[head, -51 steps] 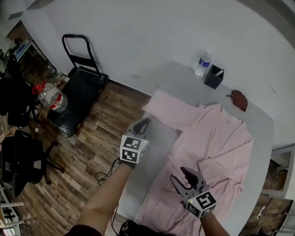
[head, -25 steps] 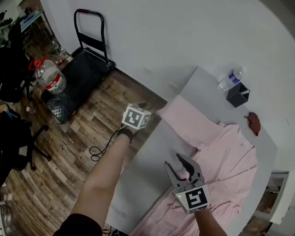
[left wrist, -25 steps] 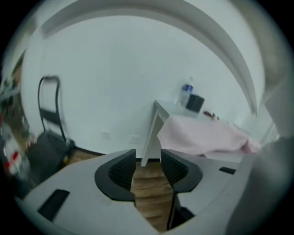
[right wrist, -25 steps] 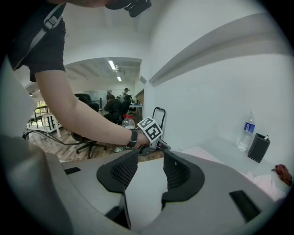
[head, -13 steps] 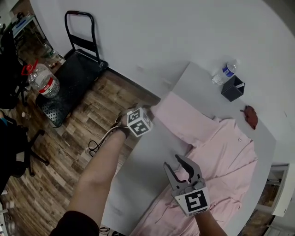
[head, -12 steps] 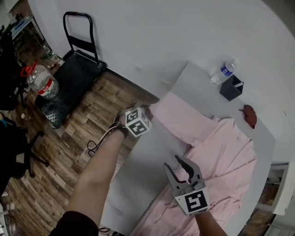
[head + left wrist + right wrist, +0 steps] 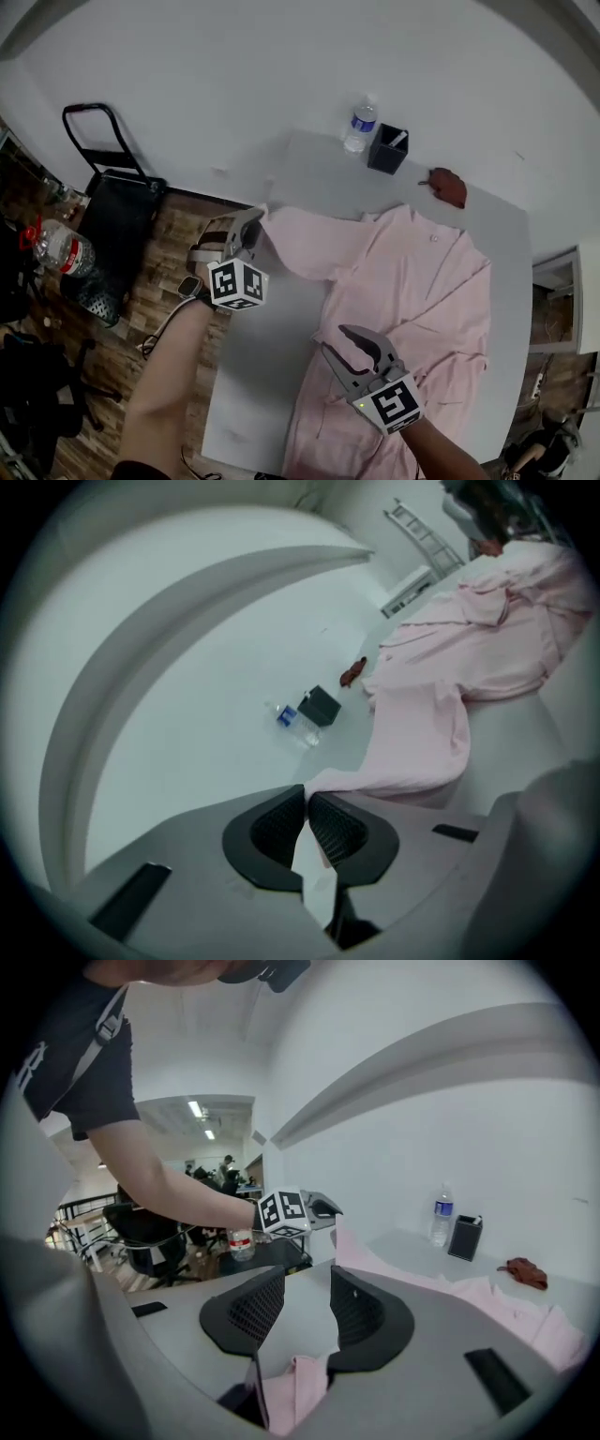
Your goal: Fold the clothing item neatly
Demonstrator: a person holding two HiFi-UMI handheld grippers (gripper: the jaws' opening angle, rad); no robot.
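Observation:
A pink shirt [image 7: 412, 281] lies spread on the grey table [image 7: 258, 356]. Its left sleeve [image 7: 309, 244] reaches toward the table's left edge. My left gripper [image 7: 248, 232] is shut on the sleeve's cuff and holds it raised off the table. In the left gripper view the pink cuff [image 7: 314, 855] is pinched between the dark pads, and the sleeve [image 7: 422, 733] trails away to the shirt. My right gripper [image 7: 359, 349] hovers over the shirt's lower part. Its jaws have just been closing a little but stand open, with pink cloth [image 7: 295, 1387] only below the gap.
At the table's far end stand a water bottle [image 7: 357, 124] and a black pen holder [image 7: 387, 150], with a brown object [image 7: 448, 187] beside them. On the wooden floor to the left are a black hand trolley [image 7: 112, 197] and a large water jug [image 7: 58, 251].
The left gripper has shut on the sleeve cuff, rolled over and lifted it. The right gripper has shifted a little above the shirt, its jaws slightly narrower.

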